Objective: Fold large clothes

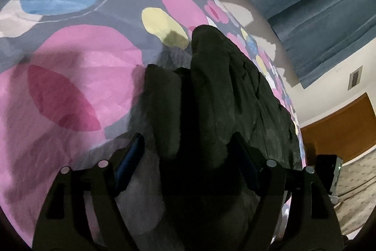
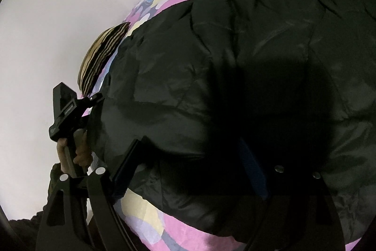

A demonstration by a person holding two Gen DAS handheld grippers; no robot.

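The black padded jacket [image 2: 235, 67] lay bunched on the bed's spotted cover [image 1: 70, 77], one thick fold seemingly laid over and more folding left; the left gripper [image 1: 188, 152] straddled a heaped edge, jaws spread and not pressing. The right gripper [image 2: 195, 157] hung with jaws released over the jacket; deep shadow hid its fingertips, sleeves and hem.

place: home bedroom | signs: bed sheet [image 1: 70, 58], curtain [image 1: 305, 4], pillow [image 2: 101, 58]
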